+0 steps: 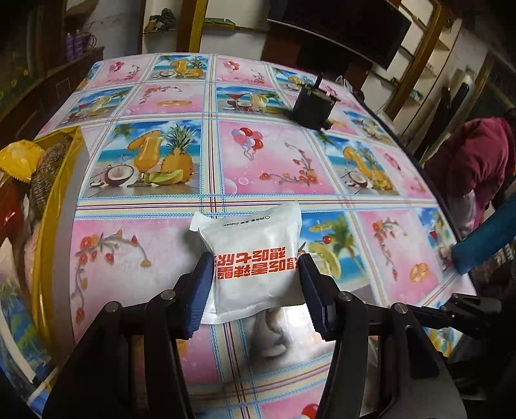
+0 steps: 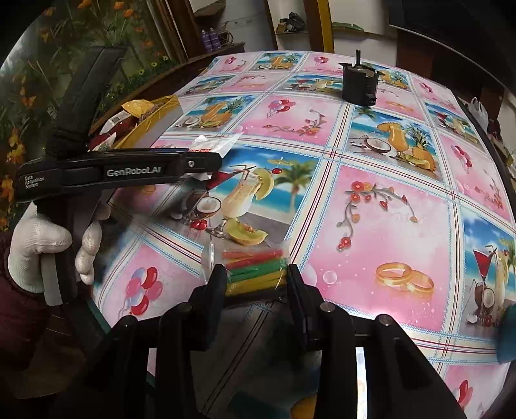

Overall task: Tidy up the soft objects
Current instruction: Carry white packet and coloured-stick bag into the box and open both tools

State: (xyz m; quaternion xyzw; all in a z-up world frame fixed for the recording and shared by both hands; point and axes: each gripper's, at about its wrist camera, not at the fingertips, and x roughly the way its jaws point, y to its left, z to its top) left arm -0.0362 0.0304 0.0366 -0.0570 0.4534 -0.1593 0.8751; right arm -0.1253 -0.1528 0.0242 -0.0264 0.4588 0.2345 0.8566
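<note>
Worktop [image 1: 267, 161] w/ glossy cloth: pink & blue squares, fruit drinks, balloons, rings. Small black device [image 1: 312, 108] stands far side, stub poking up top. Behind: dark cabinet [image 1: 338, 29], wooden shelves [image 1: 416, 61], purple bottles [image 2: 211, 38] on a ledge, floral wall [image 2: 48, 64] left.

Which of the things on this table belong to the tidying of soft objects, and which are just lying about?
Part of the job:
- white pouch with red lettering, between the left gripper pads
- clear packet of coloured sticks, in the right gripper
- yellow box of packets at the table edge

Just lying about:
- black device at the far side
- patterned tablecloth
</note>
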